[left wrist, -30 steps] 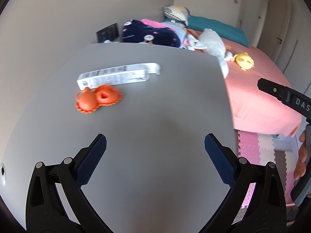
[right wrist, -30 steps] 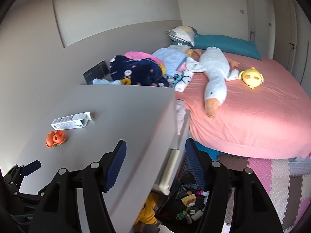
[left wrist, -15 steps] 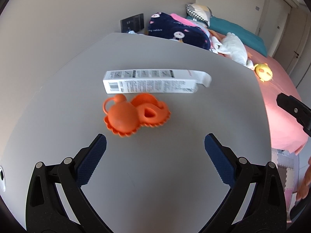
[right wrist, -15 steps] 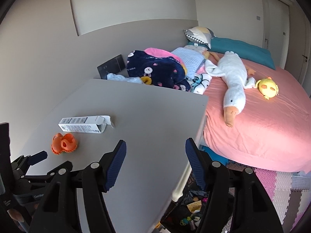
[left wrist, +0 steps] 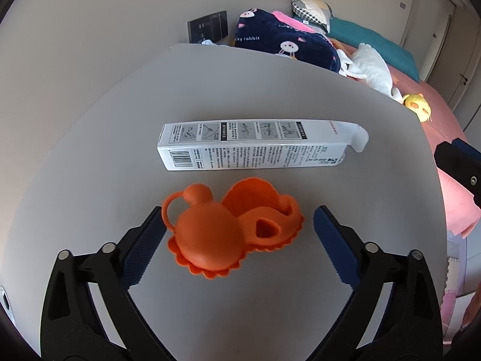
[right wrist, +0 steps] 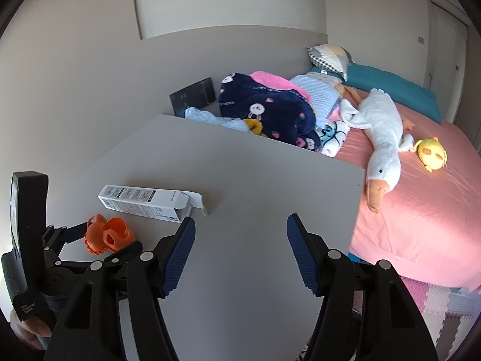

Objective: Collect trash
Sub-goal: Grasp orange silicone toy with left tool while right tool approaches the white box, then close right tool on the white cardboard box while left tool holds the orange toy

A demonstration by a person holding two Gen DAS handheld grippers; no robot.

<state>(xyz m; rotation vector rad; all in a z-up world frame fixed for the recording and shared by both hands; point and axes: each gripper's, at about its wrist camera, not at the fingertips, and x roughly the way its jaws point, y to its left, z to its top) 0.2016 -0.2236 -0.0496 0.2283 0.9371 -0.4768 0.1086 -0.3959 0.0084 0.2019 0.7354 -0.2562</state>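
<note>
An orange plastic piece (left wrist: pixel 228 228) lies on the grey table (left wrist: pixel 270 90), with a long white carton (left wrist: pixel 252 147), flap open at its right end, just behind it. My left gripper (left wrist: pixel 239 234) is open, its jaws either side of the orange piece, not touching it. In the right wrist view the orange piece (right wrist: pixel 106 237) and carton (right wrist: pixel 147 203) sit at the left, with the left gripper (right wrist: pixel 99 245) around the orange piece. My right gripper (right wrist: pixel 240 249) is open and empty over the table's middle.
A pink bed (right wrist: pixel 421 210) stands right of the table with a white goose plush (right wrist: pixel 381 129), a yellow chick toy (right wrist: pixel 431 153) and a navy blanket pile (right wrist: pixel 270 111). A black wall panel (right wrist: pixel 192 96) is behind the table. Foam floor mats (right wrist: pixel 436 300) lie below.
My left gripper has moved forward over the table until its open jaws flank the orange piece. My right gripper has moved left and forward, from the table's edge to over the table.
</note>
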